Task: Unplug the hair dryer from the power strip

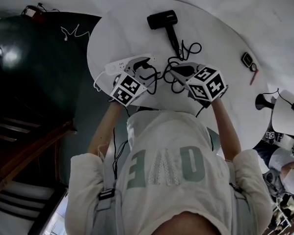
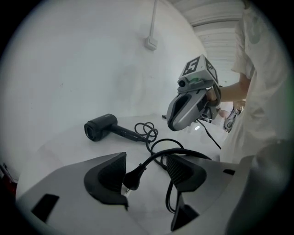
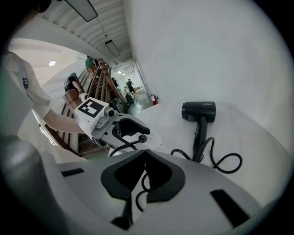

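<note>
Seemingly unplugged already: plug point(image 2: 130, 178) sits free between the open left gripper point(image 2: 146, 161) fingers, just off the power strip point(image 1: 119, 67), hair dryer point(image 1: 162, 19) well beyond on the bench point(image 1: 217, 42), right gripper point(image 3: 144, 155) fingers closed on the cord point(image 3: 212, 160); next, lift left clear.

- Hair dryer point(image 1: 162, 20): black, lying on its side at the far part of the round white table point(image 1: 222, 46), handle toward the near edge.
- Cord point(image 2: 175, 152): black, trailing from the handle in loose loops.
- Plug point(image 2: 132, 177): black, out of the socket, prongs bare.
- Power strip point(image 1: 117, 67): white, flat on the table's left part, well apart from the dryer.
</note>
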Tool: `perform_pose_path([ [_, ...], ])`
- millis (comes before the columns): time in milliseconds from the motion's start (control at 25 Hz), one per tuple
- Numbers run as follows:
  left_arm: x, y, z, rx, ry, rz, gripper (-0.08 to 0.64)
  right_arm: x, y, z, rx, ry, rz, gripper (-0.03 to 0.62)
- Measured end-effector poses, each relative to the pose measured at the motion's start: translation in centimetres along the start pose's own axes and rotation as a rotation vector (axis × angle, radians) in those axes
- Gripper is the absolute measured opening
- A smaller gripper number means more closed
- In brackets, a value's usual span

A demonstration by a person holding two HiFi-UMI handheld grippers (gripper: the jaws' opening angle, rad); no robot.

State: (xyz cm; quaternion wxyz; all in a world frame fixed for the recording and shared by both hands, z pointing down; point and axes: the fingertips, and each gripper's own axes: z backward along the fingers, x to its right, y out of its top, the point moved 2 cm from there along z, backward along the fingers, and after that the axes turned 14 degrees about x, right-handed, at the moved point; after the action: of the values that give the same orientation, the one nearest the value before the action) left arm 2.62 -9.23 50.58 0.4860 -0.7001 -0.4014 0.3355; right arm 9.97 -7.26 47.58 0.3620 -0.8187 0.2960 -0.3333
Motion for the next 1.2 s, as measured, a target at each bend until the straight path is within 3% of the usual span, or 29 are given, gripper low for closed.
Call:
perform_pose_path([
  [320, -0.1, -1.7, 2.5, -0.063, -0.025, -0.027, 0.316, -0.6, -0.4, -0.3, -0.021, 0.018, 0.013, 0.02],
  [680, -2.0, -1.5, 6.9, -0.024, 0.094, -0.002, 0.336, -1.5, 0.0, -0.9, -0.024, 0.036, 0.034, 0.02],
  [880, -3.6, 0.5, 8.2, 0.079, 0.215, 0.071, 0.333, -1.6, 0.9, -1.0, -0.001, 0.019, 0.038, 0.02],
  [1040, -4.7, 3.5, 8.3, 0.165, 0.261, 0.093, 0.322, -1.2, 3.0, -1.0, 0.045, -0.02, 0.048, 0.02],
  [1120, -5.5, 6.0, 8.2, 0.226, 0.293, 0.091, 0.274, -0.9, 5.0, -0.8, 0.091, -0.047, 0.059, 0.02],
  [1200, -6.2, 9.0, 8.2, 0.306, 0.333, 0.073, 0.172, -0.7, 7.3, -0.3, 0.155, -0.079, 0.07, 0.02],
])
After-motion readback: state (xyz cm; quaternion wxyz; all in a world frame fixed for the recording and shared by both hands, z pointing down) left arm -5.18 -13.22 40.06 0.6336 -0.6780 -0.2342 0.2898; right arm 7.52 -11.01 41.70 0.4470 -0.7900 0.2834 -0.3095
